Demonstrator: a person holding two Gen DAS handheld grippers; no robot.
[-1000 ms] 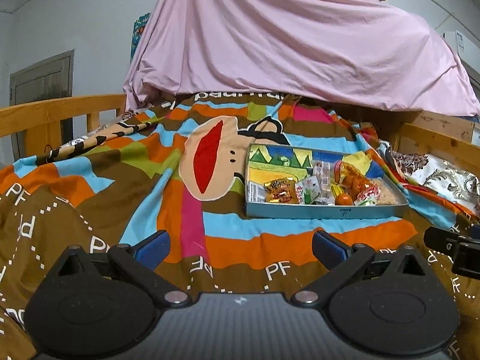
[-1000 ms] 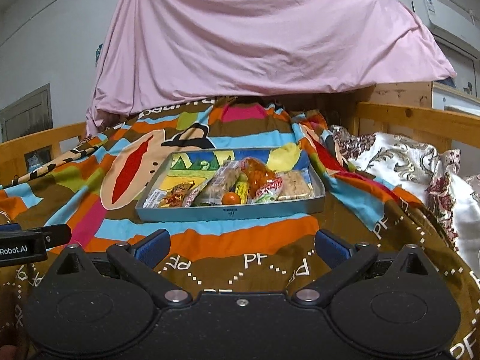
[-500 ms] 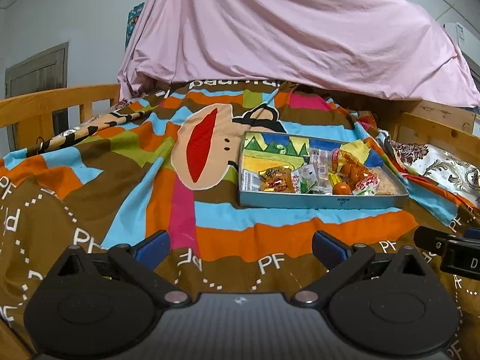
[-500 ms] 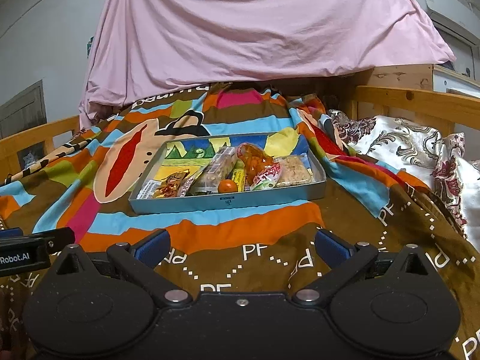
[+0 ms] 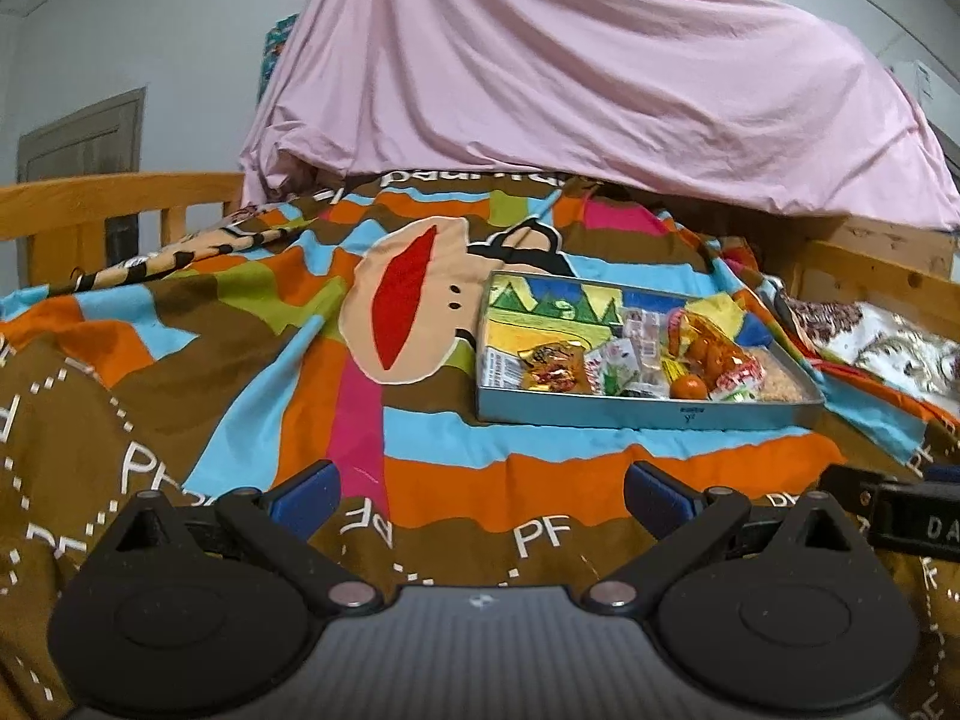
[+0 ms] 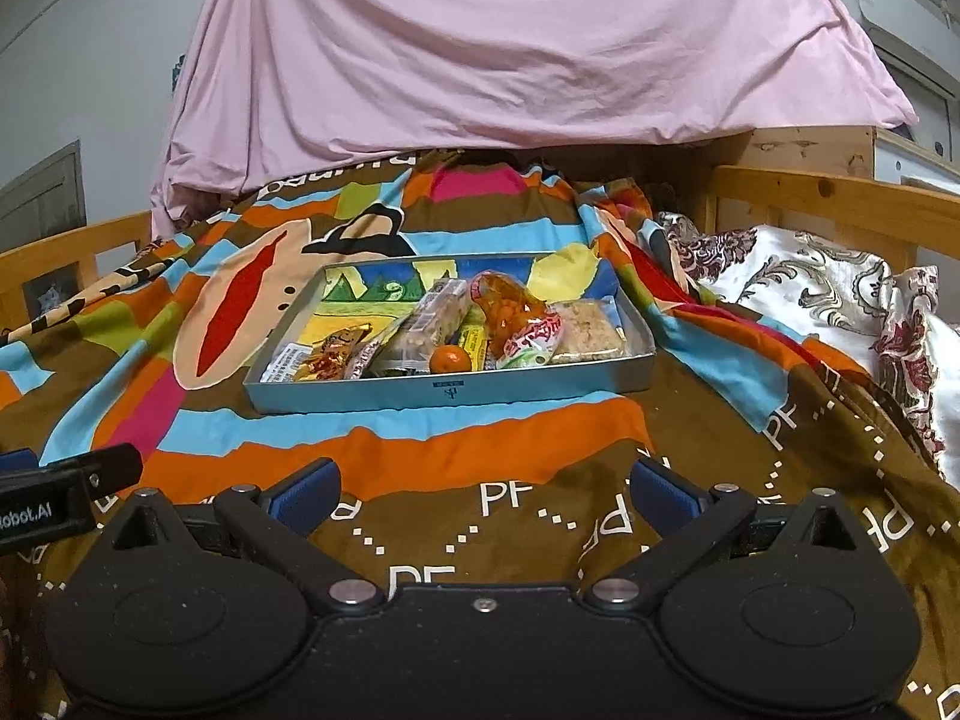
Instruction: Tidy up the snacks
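One shallow grey metal tray (image 6: pixel 450 391) with a painted floor lies on one striped brown, orange and blue blanket (image 6: pixel 420 450). It holds one small round orange fruit (image 6: pixel 450 359); the crinkled wrapped snack packets overlap, so their number cannot be told.

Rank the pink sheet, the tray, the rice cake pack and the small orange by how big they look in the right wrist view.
1. pink sheet, by far the largest
2. tray
3. rice cake pack
4. small orange

The sheet hangs farther back yet fills the most picture, so its place is safe.
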